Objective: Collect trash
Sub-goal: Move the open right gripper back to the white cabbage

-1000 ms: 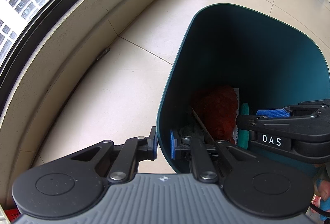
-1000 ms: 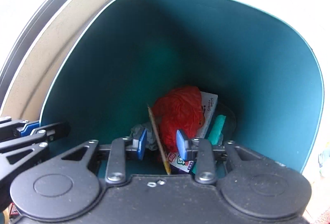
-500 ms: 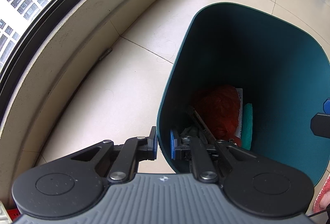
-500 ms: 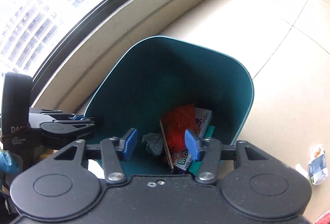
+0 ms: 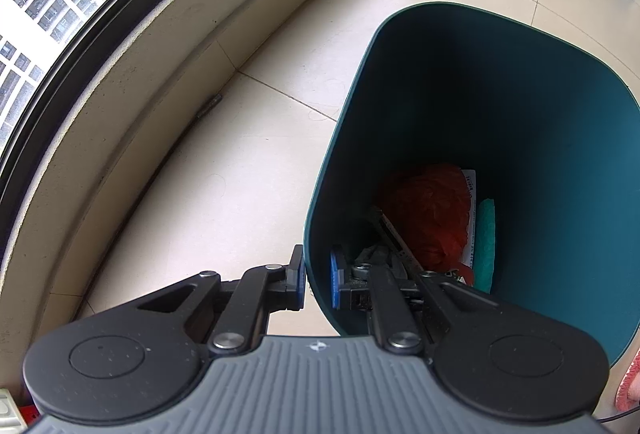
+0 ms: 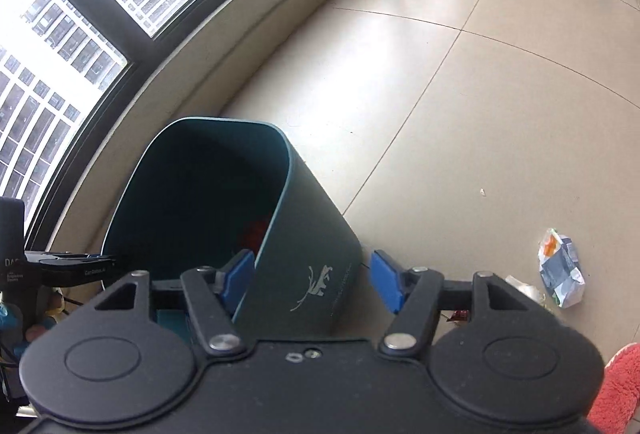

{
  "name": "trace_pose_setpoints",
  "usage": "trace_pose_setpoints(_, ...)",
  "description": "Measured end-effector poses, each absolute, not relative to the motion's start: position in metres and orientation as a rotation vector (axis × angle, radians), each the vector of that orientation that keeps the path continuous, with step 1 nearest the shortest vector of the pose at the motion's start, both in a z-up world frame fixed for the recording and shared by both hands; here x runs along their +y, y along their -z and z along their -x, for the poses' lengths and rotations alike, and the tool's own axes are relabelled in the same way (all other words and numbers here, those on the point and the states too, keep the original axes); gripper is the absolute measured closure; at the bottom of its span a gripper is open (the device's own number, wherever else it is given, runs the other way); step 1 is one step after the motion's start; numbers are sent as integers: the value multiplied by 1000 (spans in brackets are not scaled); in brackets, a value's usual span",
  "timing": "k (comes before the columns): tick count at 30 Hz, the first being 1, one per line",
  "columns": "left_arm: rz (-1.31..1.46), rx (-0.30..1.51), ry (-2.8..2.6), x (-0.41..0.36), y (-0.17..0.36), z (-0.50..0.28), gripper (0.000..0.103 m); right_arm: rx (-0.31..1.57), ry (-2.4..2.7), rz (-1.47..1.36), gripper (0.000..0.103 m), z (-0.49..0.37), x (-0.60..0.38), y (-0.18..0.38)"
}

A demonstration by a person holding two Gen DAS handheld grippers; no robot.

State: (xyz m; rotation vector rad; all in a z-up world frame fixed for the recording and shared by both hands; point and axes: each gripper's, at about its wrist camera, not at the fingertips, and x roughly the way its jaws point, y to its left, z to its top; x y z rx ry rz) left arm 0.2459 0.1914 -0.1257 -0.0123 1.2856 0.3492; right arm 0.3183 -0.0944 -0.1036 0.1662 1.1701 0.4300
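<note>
Left-wrist view: we see the left gripper [image 5: 316, 280] clamped on the near wall of one teal bin [image 5: 560, 162], at centre right of the frame. Only here do we count the contents: one red bag [image 5: 430, 210], one teal wrapper [image 5: 486, 238], one printed carton [image 5: 471, 190].

Right-wrist view: the right gripper [image 6: 314, 280] stands wide apart, empty, straddling the bin's wall [image 6: 316, 242]. Only this view shows one crumpled wrapper [image 6: 560, 268] on the floor [image 6: 460, 94], lower right.
</note>
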Motion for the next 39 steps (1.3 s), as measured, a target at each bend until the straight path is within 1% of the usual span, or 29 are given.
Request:
trace_pose_setpoints(1,12,1285,-349,192,126,-246,92,1173,-411,-169,36,-319,-102,108)
trace_pose_setpoints(5,21,1293,-348,193,127,-246,92,1180,-327,-175,26,-321,-129,125)
trace_pose_setpoints(7,21,1298,-348,193,129,-247,92,1186,-275,-193,24,-324,-147,134)
trace_pose_setpoints(9,15,1300,-352,192,130,-248,92,1198,-242,-211,18,-327,-164,144)
trace_pose_setpoints(14,14,1300,-353,192,130,-249,92,1259,-143,-223,15,-335,-197,186)
trace_pose_setpoints(22,-11,1300,-357,191,132,-249,92,1406,57,-327,15,-344,-237,284)
trace_pose_setpoints(27,-16,1302,-358,188,134,-248,92,1434,183,-392,15,-351,-247,319)
trace_pose_setpoints(32,-25,1303,-361,186,134,-248,91,1458,254,-482,15,-353,-253,341)
trace_pose_setpoints(35,-30,1304,-364,185,135,-248,91,1460,284,-530,21,-352,-256,348)
trace_pose_setpoints(36,-31,1304,-365,184,135,-248,91,1454,299,-545,25,-351,-259,350)
trace_pose_setpoints(38,-35,1305,-367,183,135,-249,91,1447,315,-568,28,-350,-263,351)
trace_pose_setpoints(39,-38,1305,-368,183,135,-249,91,1448,318,-572,32,-348,-265,352)
